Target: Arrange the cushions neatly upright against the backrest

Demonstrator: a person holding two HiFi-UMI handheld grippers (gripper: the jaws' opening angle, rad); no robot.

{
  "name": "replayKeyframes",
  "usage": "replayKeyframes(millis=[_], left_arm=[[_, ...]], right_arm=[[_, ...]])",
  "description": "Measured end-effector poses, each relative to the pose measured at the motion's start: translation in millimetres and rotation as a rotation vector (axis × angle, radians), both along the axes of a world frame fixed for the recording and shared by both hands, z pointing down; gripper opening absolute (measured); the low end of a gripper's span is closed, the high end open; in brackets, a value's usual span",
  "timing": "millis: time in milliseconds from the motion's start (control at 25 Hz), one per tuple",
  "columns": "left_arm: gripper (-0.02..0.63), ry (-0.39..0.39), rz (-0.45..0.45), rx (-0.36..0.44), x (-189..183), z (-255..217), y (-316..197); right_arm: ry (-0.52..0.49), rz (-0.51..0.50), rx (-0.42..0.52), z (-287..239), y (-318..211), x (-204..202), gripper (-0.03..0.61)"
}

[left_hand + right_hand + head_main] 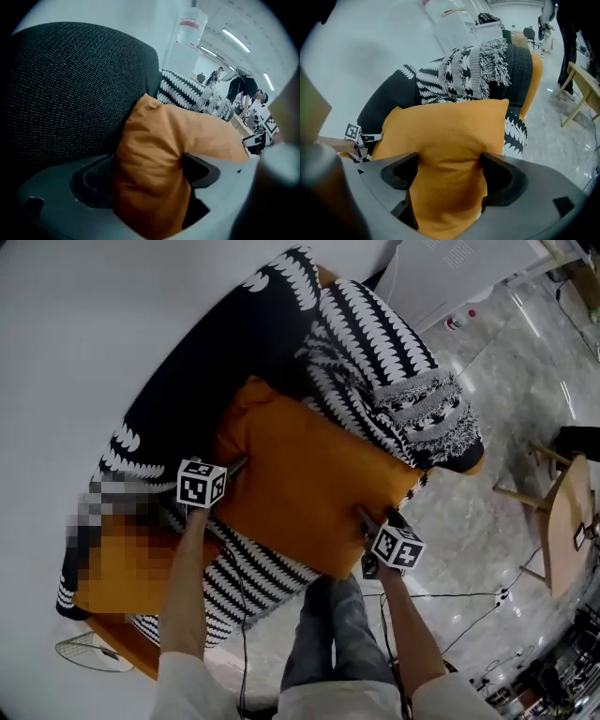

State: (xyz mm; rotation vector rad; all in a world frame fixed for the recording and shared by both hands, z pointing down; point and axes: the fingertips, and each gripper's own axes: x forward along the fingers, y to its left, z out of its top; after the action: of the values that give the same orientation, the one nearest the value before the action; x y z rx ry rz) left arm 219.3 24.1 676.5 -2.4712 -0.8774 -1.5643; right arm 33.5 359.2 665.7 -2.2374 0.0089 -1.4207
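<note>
An orange cushion (309,479) lies tilted on the sofa seat, its top edge toward the black backrest (187,399). My left gripper (239,465) is at its left corner, and that corner (154,154) fills the gap between the wide-set jaws. My right gripper (367,518) is at its near right edge, and orange fabric (450,140) bulges between those jaws too. Both stand open around the cushion. A black-and-white fringed cushion (412,409) leans at the right end. A striped cushion (253,577) and a second orange one (122,577) lie at the left.
A wooden chair (562,521) stands on the tiled floor to the right. Cables (469,601) run across the floor near my legs (328,634). A wire object (80,651) sits at the sofa's near left corner. Beyond the sofa are a water dispenser (187,42) and people (243,89).
</note>
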Motion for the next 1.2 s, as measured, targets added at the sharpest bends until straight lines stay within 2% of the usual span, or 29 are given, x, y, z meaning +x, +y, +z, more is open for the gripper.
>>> replayKeyframes(millis=[440, 600, 760, 840, 960, 1200], left_arm=[[0.437, -0.058, -0.003, -0.065, -7.3, 5.5, 1.5], [0.433, -0.059, 0.018, -0.059, -11.1, 6.1, 0.9], [0.301, -0.044, 0.057, -0.066, -14.7, -0.7, 9.2], [0.236, -0.041, 0.076, -0.077, -16.0, -8.9, 15.5], [0.175, -0.033, 0.084, -0.081, -25.0, -21.4, 16.4], [0.127, -0.007, 0.065, -0.108, -26.2, -33.2, 26.2]], right_arm=[[-0.011, -0.001, 0.010, 4.8, -3.0, -3.2, 0.408], [-0.040, -0.035, 0.031, 10.5, -10.8, -2.8, 0.403], [-0.035, -0.095, 0.045, 6.8, -20.5, 4.0, 0.258], [-0.018, -0.111, 0.053, 0.5, -21.7, 5.2, 0.206], [0.004, -0.140, 0.067, -9.4, -27.8, 0.1, 0.132], [0.036, -0.181, 0.036, -15.0, -21.3, 2.2, 0.090]])
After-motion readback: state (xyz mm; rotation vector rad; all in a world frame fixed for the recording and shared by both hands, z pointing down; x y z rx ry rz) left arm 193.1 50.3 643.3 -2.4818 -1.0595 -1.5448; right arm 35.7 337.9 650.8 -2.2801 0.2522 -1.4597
